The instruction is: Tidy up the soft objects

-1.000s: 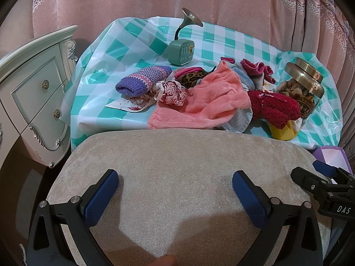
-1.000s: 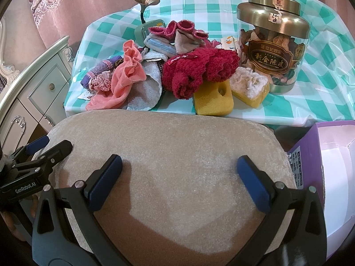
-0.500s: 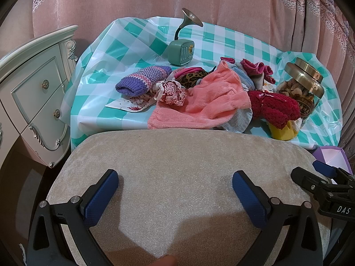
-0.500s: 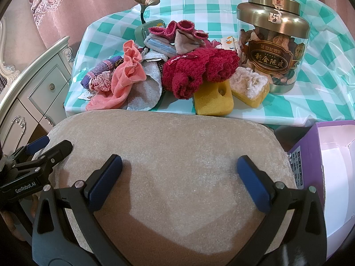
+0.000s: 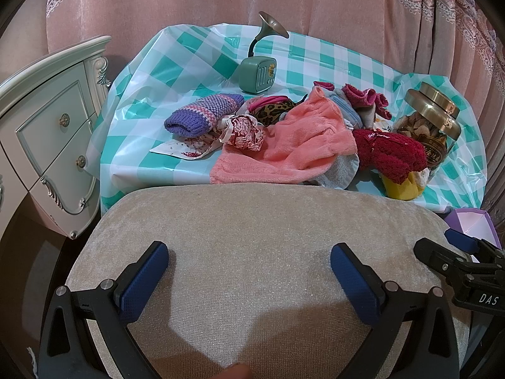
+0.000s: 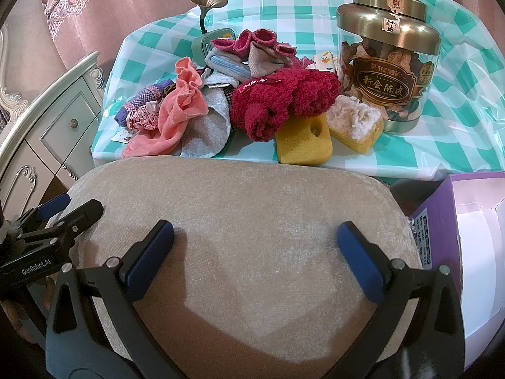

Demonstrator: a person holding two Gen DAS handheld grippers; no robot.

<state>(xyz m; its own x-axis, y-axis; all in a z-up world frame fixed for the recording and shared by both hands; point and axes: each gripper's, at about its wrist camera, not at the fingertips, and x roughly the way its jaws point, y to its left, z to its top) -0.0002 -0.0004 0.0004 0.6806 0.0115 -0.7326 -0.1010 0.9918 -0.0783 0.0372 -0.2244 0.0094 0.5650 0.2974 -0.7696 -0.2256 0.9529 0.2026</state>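
Nothing moved: both wide-spread grippers, left gripper [image 5: 249, 263] and right gripper [image 6: 255, 244], hover over nubby cushion [image 5: 252, 221]

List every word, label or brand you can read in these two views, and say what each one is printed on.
"GenRobot.AI": on the left gripper, seen from the right wrist.
"DAS": on the right gripper, seen from the left wrist; cut off at the frame edge.
"新会陈皮": on the jar label.
Jar label small print, lid stickers, red towel tag script, purple box sticker: too small or blurred.
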